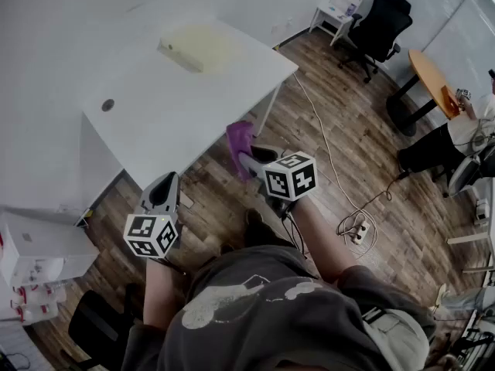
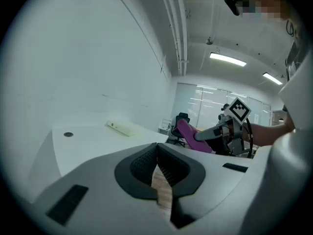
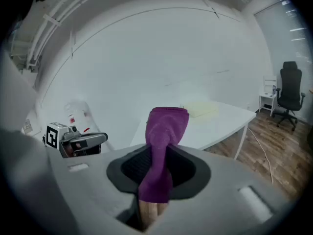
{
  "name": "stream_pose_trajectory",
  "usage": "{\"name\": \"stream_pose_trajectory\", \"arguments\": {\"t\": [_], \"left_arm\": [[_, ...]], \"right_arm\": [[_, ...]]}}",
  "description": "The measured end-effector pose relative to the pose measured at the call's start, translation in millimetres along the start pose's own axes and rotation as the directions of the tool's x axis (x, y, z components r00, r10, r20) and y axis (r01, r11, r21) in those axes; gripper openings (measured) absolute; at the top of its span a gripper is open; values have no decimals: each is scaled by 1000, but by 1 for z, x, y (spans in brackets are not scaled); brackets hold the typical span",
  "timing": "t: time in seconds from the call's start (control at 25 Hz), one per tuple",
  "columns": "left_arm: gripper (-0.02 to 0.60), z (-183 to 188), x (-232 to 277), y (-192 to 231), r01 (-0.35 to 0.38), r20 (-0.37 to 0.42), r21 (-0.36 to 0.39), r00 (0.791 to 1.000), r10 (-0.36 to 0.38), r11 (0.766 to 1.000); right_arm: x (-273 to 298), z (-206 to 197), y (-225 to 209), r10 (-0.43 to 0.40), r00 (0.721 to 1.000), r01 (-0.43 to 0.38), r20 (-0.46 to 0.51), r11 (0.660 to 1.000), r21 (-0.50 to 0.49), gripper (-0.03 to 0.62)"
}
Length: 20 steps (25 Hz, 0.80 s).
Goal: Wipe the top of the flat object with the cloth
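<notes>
Left gripper (image 2: pixel 156 156), fingers closed on nothing, below the worktop's near edge. Right gripper (image 3: pixel 156 173), fingers clamped on the purple cloth (image 3: pixel 165 129). Beyond: white worktop (image 1: pixel 158 122), pale flat object (image 1: pixel 203 49) near its far edge, well apart from the cloth.

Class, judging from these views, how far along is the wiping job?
Done: the cloth is picked up, clamped in the right gripper. In hand: it is held over the floor, beside the table. Left: the flat object lies untouched at the far corner; all wiping remains. The left gripper is shut, empty.
</notes>
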State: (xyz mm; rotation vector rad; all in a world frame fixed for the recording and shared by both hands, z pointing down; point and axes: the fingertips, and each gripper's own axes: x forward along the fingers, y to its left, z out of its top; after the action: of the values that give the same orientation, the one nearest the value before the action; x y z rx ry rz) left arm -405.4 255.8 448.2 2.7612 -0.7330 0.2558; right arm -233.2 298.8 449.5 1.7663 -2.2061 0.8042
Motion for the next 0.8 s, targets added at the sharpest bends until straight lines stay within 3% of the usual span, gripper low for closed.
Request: {"name": "stream_pose_trajectory", "arguments": {"t": [0.8], "left_arm": [[2, -12, -27, 9, 2, -14, -16, 1000, -3, 1000]], "right_arm": [[10, -18, 34, 21, 998, -23, -58, 999, -44, 95]]}}
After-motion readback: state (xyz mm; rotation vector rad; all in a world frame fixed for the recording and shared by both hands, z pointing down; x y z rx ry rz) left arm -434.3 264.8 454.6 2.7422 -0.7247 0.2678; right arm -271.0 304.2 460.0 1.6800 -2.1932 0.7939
